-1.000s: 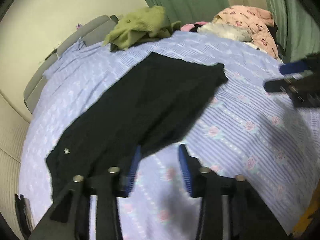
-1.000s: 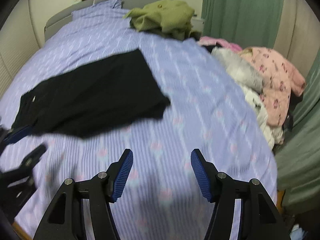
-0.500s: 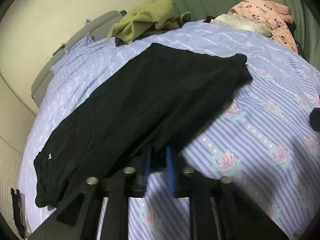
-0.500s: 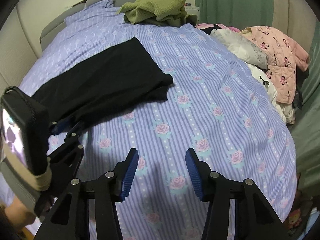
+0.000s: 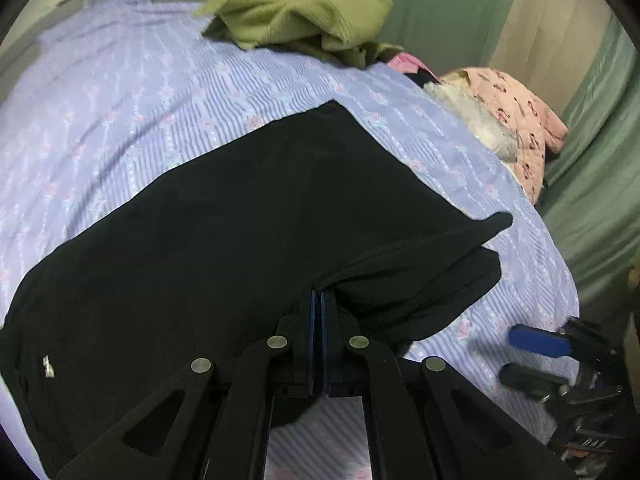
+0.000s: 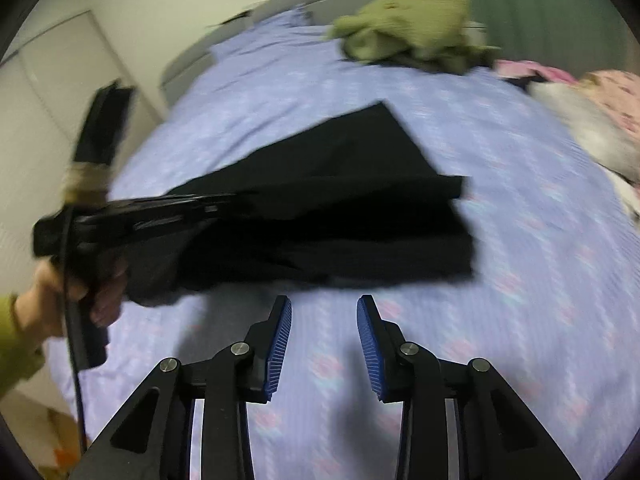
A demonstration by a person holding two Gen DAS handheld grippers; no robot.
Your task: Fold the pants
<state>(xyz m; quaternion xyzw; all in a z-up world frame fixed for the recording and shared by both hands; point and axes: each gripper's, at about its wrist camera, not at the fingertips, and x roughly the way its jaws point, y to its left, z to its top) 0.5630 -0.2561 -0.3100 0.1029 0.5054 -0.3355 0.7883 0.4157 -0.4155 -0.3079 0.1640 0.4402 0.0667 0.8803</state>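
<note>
Two black claws with blue ribbed pads work over a bed covered in a lilac striped sheet with pink roses [image 5: 120,92]. At the centre of the bed lies a pair of black fabric pants [image 5: 224,216], spread from about 8 o'clock to 2 o'clock in the left wrist view. The left claw [image 5: 319,300] is clenched on the near edge of the pants, its pads pressed together with cloth between them, and that edge is lifted off the sheet so a lower layer of black fabric shows beneath. The right claw [image 6: 323,344] is released, its pads apart, hovering over bare sheet just short of the pants' near edge. In the right wrist view the left claw appears at 9 o'clock, blurred, with the person's hand on its handle. A crumpled olive-green knitted garment [image 5: 296,12] sits at 12 o'clock. A pink patterned quilted jacket [image 5: 516,116] lies at 2 o'clock, beside green curtains [image 5: 440,12].
</note>
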